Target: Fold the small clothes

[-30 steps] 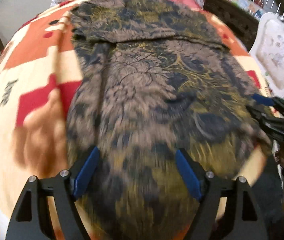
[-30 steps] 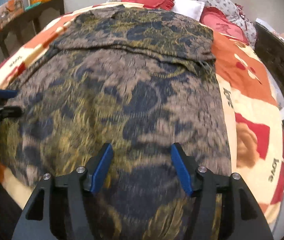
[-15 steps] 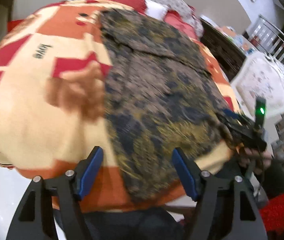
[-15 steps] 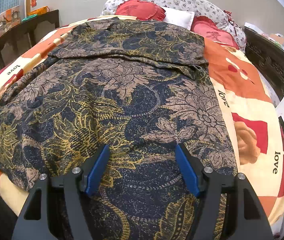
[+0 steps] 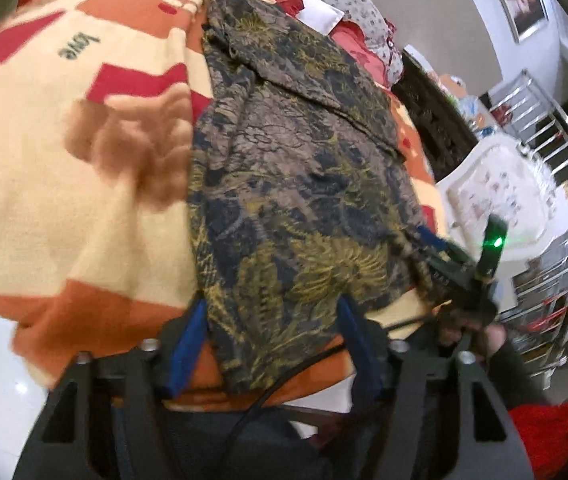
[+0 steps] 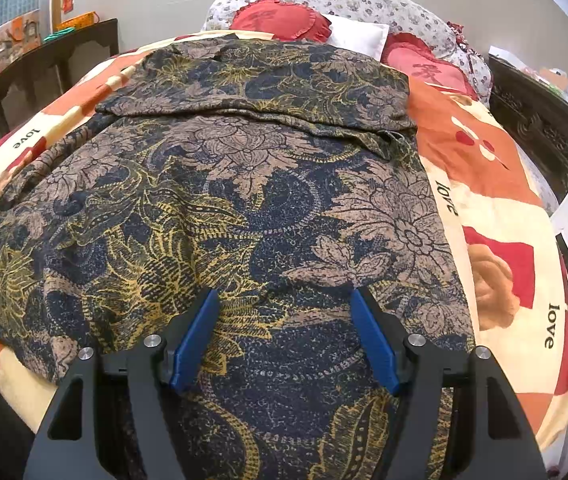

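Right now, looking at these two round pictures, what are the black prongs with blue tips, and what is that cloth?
No robot: a person holds a two-finger gripper in each hand, with a fisheye camera on each. One picture looks along the left gripper, whose jaws are closing around the near hem of a floral-print garment. The other looks along the right gripper, open over the same garment. It lies spread on an orange and cream blanket on a bed. The right gripper also shows in the left picture.

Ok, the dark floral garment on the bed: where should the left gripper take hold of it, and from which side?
Take the floral garment by its near hem corner that hangs over the bed's edge, coming in from the foot of the bed. There the cloth droops free of the blanket, so a pad can slip under it. The left gripper already straddles that corner, jaws closing.
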The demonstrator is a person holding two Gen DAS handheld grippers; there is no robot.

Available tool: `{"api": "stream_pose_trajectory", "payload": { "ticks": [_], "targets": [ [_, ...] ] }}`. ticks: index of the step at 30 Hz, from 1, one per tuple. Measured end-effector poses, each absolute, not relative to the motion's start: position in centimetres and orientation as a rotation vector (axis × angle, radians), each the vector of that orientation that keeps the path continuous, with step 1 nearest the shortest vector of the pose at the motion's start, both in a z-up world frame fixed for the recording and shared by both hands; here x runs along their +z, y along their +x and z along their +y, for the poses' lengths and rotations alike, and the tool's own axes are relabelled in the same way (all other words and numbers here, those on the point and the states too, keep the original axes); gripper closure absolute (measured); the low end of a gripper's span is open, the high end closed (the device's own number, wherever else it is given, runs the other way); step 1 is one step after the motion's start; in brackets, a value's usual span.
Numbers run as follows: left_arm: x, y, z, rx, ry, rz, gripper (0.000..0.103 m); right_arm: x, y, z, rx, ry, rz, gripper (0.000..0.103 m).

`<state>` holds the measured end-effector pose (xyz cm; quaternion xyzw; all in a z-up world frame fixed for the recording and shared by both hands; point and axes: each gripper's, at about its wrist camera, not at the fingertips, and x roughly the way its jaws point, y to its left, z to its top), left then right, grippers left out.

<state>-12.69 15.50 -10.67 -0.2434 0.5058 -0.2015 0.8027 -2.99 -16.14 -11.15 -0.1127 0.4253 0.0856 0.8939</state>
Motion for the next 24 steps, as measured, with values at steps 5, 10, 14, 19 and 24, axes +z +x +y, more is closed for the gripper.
{"api": "stream_pose_trajectory", "payload": {
  "ticks": [5, 10, 14, 19, 24],
  "targets": [
    [-11.4, -12.4, 15.3, -0.389, -0.479, 1.1, 0.062, -11.1, -2.9, -16.2, 0.186, -0.221, 0.885, 0.032],
    [-11.7, -12.7, 16.5, -0.366, -0.526, 1.103, 0.074, -8.3, -3.9, -19.2, 0.187, -0.134, 0.866, 0.038],
    [-11.7, -12.6, 16.3, -0.357, -0.51, 1.107, 0.074, -5.7, -7.3, -24.2, 0.093, -0.116, 0.817, 0.038],
    [-11.8, -12.4, 16.1, -0.277, -0.469, 1.126, 0.097, -6.0, -11.3, -30.0, 0.042, 0.0, 0.851, 0.038],
    [-10.3, -13.2, 16.3, -0.246, -0.432, 1.076, 0.098, -7.8, -11.9, -29.5, 0.157, 0.06, 0.884, 0.038]
  ]
}}
